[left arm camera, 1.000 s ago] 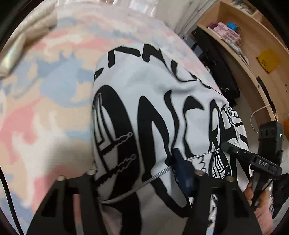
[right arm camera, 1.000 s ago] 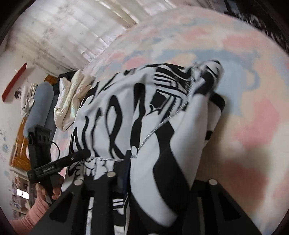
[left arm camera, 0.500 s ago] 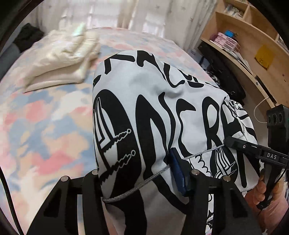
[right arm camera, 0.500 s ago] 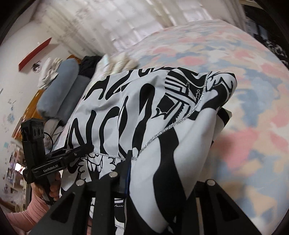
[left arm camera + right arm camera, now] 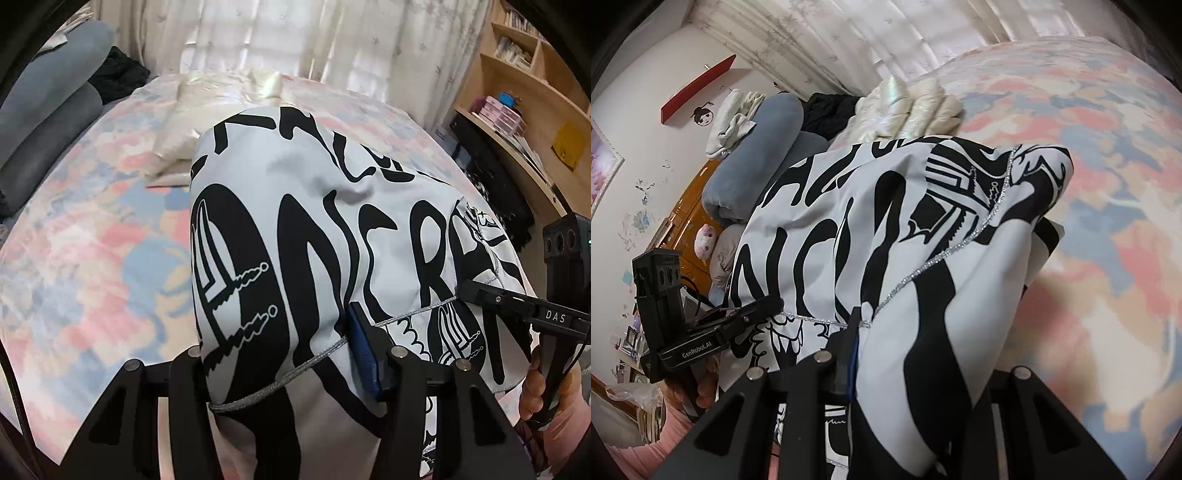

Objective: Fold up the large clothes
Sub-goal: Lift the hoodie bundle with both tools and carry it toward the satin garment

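Observation:
A large white garment point(image 5: 332, 221) with bold black lettering and a silver trim hangs raised over the bed. My left gripper point(image 5: 284, 369) is shut on its near edge, with cloth bunched between the blue pad point(image 5: 364, 354) and the other finger. In the right wrist view the same garment point(image 5: 886, 221) drapes over my right gripper point(image 5: 916, 369), which is shut on a thick fold. Each gripper shows in the other's view: the right gripper point(image 5: 465, 288) pinches the trim at the right, and the left gripper point(image 5: 775, 306) pinches it at the left. The garment's lower part is hidden.
The bed cover point(image 5: 92, 258) is pastel pink, blue and cream. A cream folded bundle point(image 5: 207, 110) lies at the far end by the curtains. Grey bolsters point(image 5: 44, 110) line the left side. Wooden shelves point(image 5: 535, 110) stand to the right. A hand point(image 5: 535, 387) holds the right gripper.
Both grippers have risen and tilted up with the garment still held. More of the room, the cream bundle and the bolsters have come into view.

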Available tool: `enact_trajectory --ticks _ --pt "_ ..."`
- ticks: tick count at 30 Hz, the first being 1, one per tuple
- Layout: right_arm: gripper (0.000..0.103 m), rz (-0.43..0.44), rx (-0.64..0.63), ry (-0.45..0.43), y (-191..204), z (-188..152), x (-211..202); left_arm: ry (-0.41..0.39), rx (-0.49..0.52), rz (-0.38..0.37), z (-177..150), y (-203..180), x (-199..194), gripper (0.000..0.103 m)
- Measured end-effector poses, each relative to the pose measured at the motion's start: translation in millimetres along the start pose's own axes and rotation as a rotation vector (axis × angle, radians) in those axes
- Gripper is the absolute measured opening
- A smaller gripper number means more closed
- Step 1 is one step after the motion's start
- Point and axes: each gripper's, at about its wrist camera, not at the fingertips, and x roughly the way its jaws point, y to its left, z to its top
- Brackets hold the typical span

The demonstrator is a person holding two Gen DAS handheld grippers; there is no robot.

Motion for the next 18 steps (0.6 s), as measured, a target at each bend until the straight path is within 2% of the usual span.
enact_trajectory --ticks 2,11,18 --pt "0.025 0.007 -0.002 0.001 7.0 10.1 11.0 -0.004 0.001 0.006 7.7 -7.2 3.9 0.052" --pt "0.025 0.022 0.004 0.016 21.2 71.3 60.4 -0.019 -0.007 0.014 65.9 43.8 21.9 0.051" --pt "0.025 0.041 -0.022 -0.007 32.6 128.1 87.5 -0.056 -0.003 0.018 131.2 75.8 29.8 0.051"
